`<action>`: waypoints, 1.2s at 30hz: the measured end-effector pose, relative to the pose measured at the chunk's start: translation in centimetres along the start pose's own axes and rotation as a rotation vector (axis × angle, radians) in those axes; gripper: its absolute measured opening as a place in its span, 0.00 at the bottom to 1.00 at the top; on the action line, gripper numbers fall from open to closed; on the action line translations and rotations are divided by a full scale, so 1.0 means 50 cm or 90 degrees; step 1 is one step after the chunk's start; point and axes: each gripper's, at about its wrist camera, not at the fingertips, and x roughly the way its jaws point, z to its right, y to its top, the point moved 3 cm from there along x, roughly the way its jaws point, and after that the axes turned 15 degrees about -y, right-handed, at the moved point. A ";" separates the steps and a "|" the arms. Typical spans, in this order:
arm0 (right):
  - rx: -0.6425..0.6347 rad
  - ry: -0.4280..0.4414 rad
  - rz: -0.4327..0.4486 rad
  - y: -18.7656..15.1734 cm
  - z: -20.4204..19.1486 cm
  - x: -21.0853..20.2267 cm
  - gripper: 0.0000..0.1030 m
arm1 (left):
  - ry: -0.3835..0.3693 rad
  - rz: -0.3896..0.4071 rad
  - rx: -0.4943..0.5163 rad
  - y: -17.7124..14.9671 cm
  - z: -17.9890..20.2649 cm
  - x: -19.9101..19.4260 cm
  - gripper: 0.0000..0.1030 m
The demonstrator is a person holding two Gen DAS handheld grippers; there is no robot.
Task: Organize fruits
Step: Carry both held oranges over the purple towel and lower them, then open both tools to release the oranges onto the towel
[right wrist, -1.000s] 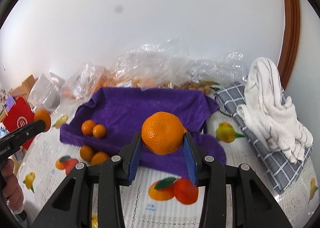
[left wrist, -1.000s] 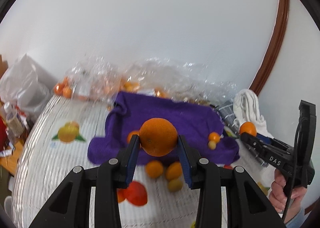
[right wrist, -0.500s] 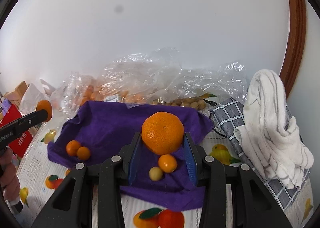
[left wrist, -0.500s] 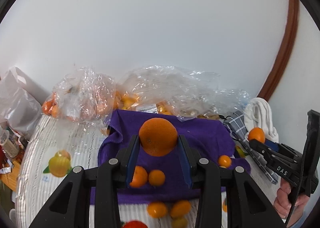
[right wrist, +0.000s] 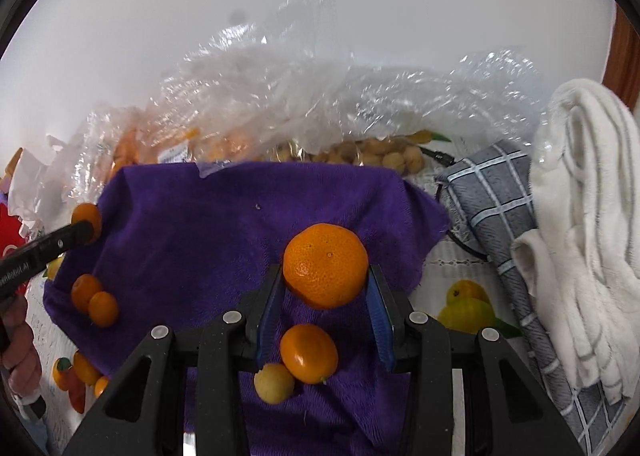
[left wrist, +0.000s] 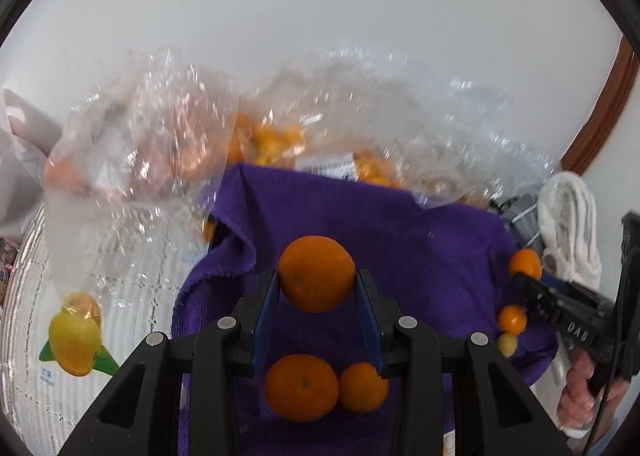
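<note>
My left gripper (left wrist: 317,288) is shut on a smooth orange (left wrist: 317,274) and hangs over the purple cloth (left wrist: 400,240). Two more oranges (left wrist: 301,387) lie on the cloth just below its fingers. My right gripper (right wrist: 325,288) is shut on a bumpy mandarin (right wrist: 325,271) above the same purple cloth (right wrist: 192,224). Under it lie a small orange (right wrist: 309,353) and a yellow fruit (right wrist: 274,382). Each gripper shows in the other's view with its fruit: the right gripper (left wrist: 528,268) at the right edge, the left gripper (right wrist: 86,226) at the left edge.
Clear plastic bags of orange fruit (left wrist: 264,144) and brown round fruit (right wrist: 376,152) lie behind the cloth by the white wall. A grey checked towel (right wrist: 500,224) and a white towel (right wrist: 580,216) lie at the right. The tablecloth (left wrist: 120,296) has printed fruit.
Both grippers have moved forward and down over the purple cloth, each still holding its fruit. The bags at the back look nearer and larger.
</note>
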 end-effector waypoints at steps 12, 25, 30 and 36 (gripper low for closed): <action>-0.043 -0.018 -0.029 -0.026 -0.036 0.054 0.40 | 0.024 -0.042 -0.012 -0.016 -0.022 0.036 0.36; -0.021 -0.009 0.001 -0.025 -0.014 0.002 0.63 | 0.052 -0.045 0.014 -0.017 0.003 0.034 0.46; 0.022 -0.003 0.040 -0.024 0.003 -0.073 0.69 | 0.058 -0.006 0.033 -0.003 0.032 -0.019 0.47; 0.011 -0.036 0.077 -0.054 0.003 -0.162 0.69 | 0.097 0.048 0.072 -0.014 0.052 -0.105 0.47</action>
